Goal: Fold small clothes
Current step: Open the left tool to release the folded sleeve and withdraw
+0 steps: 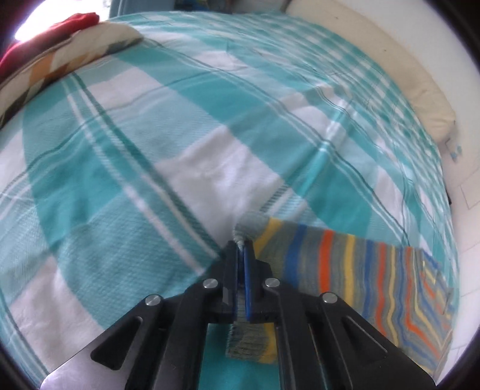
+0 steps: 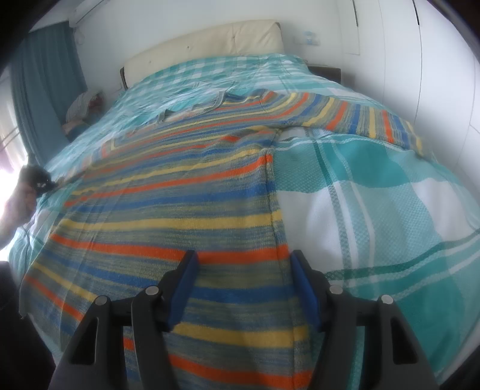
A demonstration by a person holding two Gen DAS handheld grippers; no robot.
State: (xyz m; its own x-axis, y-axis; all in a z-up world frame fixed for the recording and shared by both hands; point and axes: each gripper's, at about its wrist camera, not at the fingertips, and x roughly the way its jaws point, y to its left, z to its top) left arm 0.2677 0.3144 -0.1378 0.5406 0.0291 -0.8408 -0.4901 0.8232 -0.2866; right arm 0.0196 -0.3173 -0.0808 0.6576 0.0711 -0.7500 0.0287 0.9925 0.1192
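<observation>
A striped knit sweater (image 2: 180,207) in blue, orange, yellow and grey lies spread flat on the bed, one sleeve (image 2: 354,117) stretched to the far right. My right gripper (image 2: 244,264) is open and hovers over the sweater's near right side seam. My left gripper (image 1: 241,244) is shut on the grey cuff of the other sleeve (image 1: 330,258), which trails to the right in the left wrist view. The left gripper also shows small at the far left of the right wrist view (image 2: 40,180).
The bed has a teal and white checked cover (image 1: 150,150). A patterned pillow (image 1: 60,63) with a red cloth (image 1: 60,27) lies at the far left. A cream headboard (image 2: 210,42) and white wall stand behind. A teal curtain (image 2: 42,90) hangs left.
</observation>
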